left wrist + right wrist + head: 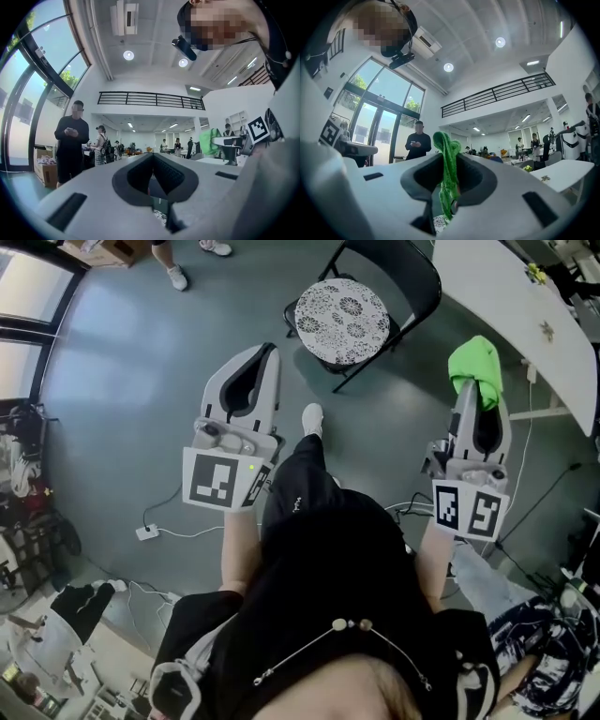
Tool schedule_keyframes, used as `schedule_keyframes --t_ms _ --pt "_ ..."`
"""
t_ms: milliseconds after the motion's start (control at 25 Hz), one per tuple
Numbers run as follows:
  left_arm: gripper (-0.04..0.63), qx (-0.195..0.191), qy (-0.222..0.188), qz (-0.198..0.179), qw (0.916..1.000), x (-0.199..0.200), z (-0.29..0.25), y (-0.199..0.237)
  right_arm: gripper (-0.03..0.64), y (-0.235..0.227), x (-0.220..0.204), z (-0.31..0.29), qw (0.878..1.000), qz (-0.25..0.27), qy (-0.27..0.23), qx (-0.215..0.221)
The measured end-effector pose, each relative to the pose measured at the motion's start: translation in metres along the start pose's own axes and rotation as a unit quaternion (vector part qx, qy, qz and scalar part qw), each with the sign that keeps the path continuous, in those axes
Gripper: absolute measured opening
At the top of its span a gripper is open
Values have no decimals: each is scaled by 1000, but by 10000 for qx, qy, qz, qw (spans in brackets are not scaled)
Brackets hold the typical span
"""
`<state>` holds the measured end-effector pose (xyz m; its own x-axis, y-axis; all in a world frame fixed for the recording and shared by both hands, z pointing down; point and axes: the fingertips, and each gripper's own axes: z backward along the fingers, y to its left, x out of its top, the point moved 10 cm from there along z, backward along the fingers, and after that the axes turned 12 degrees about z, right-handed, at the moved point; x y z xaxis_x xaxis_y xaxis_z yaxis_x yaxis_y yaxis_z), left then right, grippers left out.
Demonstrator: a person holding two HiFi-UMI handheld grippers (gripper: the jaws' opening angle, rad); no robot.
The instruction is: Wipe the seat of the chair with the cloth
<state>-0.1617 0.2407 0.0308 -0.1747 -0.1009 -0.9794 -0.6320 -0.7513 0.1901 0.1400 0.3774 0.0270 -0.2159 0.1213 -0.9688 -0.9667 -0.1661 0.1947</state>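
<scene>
A black folding chair (405, 277) with a round black-and-white patterned seat cushion (341, 320) stands on the floor ahead of me. My right gripper (475, 395) is shut on a bright green cloth (476, 367), which bunches over its tip; in the right gripper view the cloth (449, 168) is pinched between the jaws. My left gripper (265, 354) is held left of the chair, its jaws closed together with nothing between them. Both grippers are raised well short of the seat.
A white table (525, 315) runs along the right, close to the chair. Cables and a power adapter (147, 532) lie on the grey floor at left. A person's feet (178, 276) stand at the far top left. Clutter lines the left and bottom right edges.
</scene>
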Motion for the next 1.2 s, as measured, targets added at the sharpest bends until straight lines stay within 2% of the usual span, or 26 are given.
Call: schedule_keyframes --t_ms 360,560,680,840,920,1000,1120,1200 --pt "6 -279 150 -134 9994 6 -76 87 86 25 -34 -130 9987 216 332 320" --pt "6 -245 324 73 9992 -7 -98 110 86 37 -71 -185 9922 397 748 915" --pt "6 -185 415 150 9989 -17 -110 116 86 40 -104 -218 9837 554 1057 1345" --pt "6 -33 476 558 9973 -33 -117 123 86 47 -157 -263 9699 534 1381 1934" --pt "6 127 553 643 9963 -46 -121 132 86 56 -187 -286 9618 589 1562 2171" --pt "6 282 619 717 9951 -63 -125 142 86 66 -216 -308 9516 727 1720 2441" --pt "6 402 496 1023 9927 -93 -136 158 86 81 -259 -336 9341 959 1973 2817" --pt "6 547 463 1065 9917 -113 -147 172 86 87 -286 -353 9222 1081 2159 3020"
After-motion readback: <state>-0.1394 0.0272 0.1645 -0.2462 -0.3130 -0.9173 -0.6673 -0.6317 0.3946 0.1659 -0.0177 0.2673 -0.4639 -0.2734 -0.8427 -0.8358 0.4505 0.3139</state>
